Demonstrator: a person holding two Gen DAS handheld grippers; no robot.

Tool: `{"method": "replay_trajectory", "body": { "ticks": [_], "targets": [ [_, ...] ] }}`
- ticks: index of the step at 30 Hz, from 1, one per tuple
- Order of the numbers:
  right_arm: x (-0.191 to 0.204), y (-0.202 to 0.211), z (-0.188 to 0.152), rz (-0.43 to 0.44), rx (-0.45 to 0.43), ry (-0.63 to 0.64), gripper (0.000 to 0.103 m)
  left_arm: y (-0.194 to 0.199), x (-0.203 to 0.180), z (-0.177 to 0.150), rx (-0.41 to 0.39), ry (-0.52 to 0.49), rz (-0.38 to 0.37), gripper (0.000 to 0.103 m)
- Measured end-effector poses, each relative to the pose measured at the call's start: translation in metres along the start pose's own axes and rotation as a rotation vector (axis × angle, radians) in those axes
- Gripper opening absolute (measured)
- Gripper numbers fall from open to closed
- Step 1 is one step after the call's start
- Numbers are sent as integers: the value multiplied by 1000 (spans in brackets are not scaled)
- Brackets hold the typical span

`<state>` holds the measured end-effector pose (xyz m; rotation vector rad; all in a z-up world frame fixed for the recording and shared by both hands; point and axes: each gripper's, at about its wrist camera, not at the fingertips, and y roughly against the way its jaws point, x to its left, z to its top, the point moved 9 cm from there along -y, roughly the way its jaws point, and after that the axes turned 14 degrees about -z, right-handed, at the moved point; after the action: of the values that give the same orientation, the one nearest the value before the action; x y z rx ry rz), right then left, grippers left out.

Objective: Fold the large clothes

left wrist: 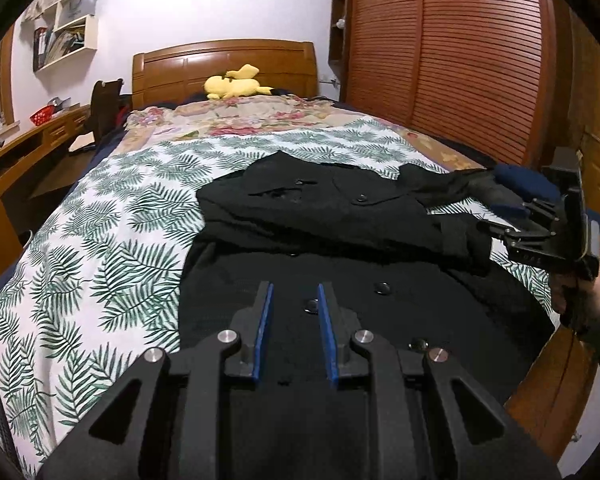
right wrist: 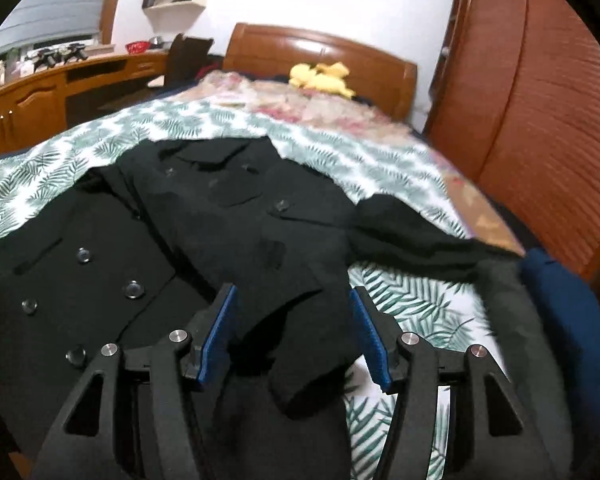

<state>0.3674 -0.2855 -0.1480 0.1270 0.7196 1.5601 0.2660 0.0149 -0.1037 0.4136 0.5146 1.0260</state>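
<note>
A black double-breasted coat [left wrist: 340,216] lies button side up on the fern-print bedsheet [left wrist: 112,240]. My left gripper [left wrist: 296,292] is at the coat's near end. Its blue pads stand narrowly apart, and black coat cloth fills the gap between them. My right gripper [right wrist: 292,296] is open wide over a folded-in sleeve [right wrist: 300,352], whose cuff lies between the pads without touching them. The coat's body [right wrist: 100,280] spreads out to the left, and the other sleeve [right wrist: 420,236] stretches right. In the left wrist view a hand [left wrist: 588,312] holds the right gripper [left wrist: 496,216] at the coat's right side.
A navy cloth [right wrist: 560,300] and a dark fuzzy piece [right wrist: 500,292] lie at the bed's right edge. A yellow plush toy [left wrist: 236,84] sits by the wooden headboard [left wrist: 224,64] on a floral blanket [left wrist: 236,116]. The slatted wardrobe [left wrist: 460,60] stands close on the right and a desk [left wrist: 28,148] on the left.
</note>
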Motion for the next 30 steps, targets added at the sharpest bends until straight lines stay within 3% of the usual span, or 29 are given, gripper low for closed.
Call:
{"method": "replay_trajectory", "body": {
  "ticks": [4, 8, 16, 17, 19, 21, 30],
  "targets": [
    [8, 7, -4, 59, -5, 41, 59, -5, -9, 1, -2, -18, -12, 20],
    [13, -10, -19, 33, 40, 110, 59, -7, -18, 5, -22, -34, -22, 20],
    [1, -69, -69, -14, 241, 138, 58, -13, -27, 6, -22, -54, -22, 21],
    [-1, -74, -72, -10, 258, 132, 54, -13, -28, 6, -24, -57, -21, 21],
    [-4, -74, -72, 22, 264, 95, 20, -11, -28, 5, -28, -61, -20, 21],
    [-7, -66, -65, 39, 241, 78, 7, -9, -27, 5, -31, -62, -20, 21],
    [4, 31, 5, 214, 78, 3, 2, 9, -12, 4, -56, -44, 6, 21]
  ]
}}
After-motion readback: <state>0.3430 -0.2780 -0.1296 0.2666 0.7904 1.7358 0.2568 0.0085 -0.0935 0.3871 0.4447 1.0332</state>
